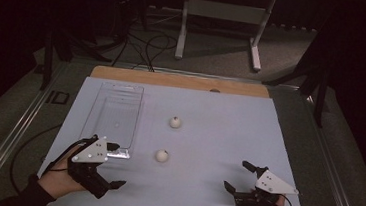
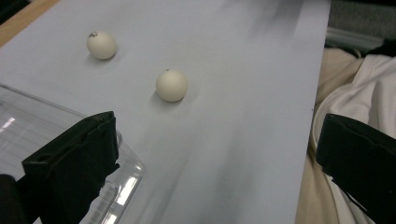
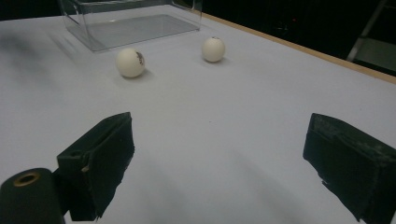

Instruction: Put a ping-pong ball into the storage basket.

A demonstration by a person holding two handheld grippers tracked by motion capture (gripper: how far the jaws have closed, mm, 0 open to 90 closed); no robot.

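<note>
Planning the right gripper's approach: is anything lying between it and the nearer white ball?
Nothing visible does. The right gripper stands open, with bare white table surface between it and the nearer white ball. The clear tray lies off to the ball's left, and the other ball farther back.

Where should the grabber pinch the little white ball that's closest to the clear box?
Probably across its widest middle, one of the fingers on each side, coming straight down from above. The near ball is round, so a pinch higher or lower would likely slip off. It lies on the table just right of the clear box, not touching it. The open left gripper is nearest.
</note>
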